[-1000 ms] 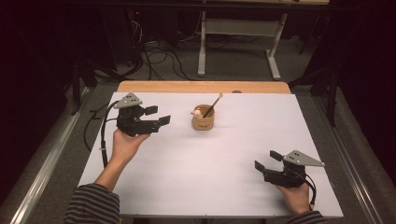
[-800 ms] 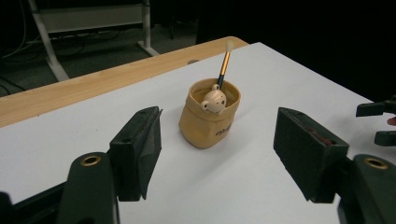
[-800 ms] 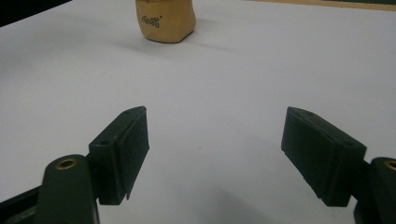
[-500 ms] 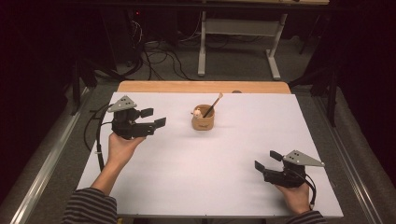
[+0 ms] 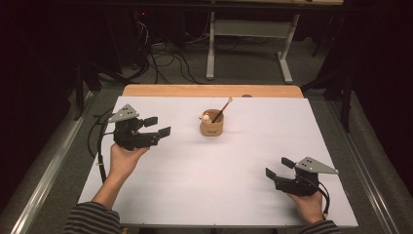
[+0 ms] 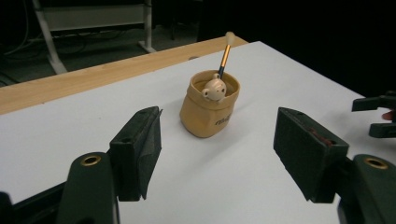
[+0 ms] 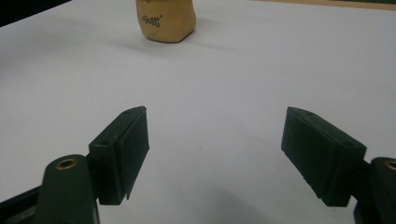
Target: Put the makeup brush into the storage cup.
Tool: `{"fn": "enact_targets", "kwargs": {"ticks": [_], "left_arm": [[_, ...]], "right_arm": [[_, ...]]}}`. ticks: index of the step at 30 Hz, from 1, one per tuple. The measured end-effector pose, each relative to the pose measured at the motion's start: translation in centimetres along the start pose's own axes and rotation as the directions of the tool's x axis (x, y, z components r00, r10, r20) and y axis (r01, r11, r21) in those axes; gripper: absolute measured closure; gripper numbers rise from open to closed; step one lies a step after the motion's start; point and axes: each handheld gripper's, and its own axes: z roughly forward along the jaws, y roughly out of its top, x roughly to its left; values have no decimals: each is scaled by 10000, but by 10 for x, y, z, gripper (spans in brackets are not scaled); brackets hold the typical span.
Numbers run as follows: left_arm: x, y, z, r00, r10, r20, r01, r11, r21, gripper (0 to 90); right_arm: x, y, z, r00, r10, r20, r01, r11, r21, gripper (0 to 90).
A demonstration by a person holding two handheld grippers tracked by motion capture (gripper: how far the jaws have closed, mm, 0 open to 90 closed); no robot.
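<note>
- The worktop is the biggest thing here: a white sheet over a wooden board, whose far edge shows as a tan strip.
- The left gripper is held above the worktop's left part, off the surface, aimed toward the middle. Its fingers stand wide apart with nothing between them.
- The right gripper sits low at the near right corner of the worktop, well apart from the left one. Its fingers are also spread wide, with only bare white surface between them.
- The tan pot stands upright near the middle of the far half, closer to the left gripper than to the right one, and touched by neither.
- A small bear figure peeks over the pot's rim.
- A thin stick with a pale tip leans out of the pot.
</note>
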Motion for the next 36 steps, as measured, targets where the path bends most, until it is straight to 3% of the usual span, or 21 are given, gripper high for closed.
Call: {"fn": "enact_targets", "kwargs": {"ticks": [36], "left_arm": [[-17, -24, -5, 9982, 595, 22, -595, 9975, 371, 319]], "right_arm": [[0, 0, 0, 10000, 8, -17, -8, 10000, 30, 249]]}}
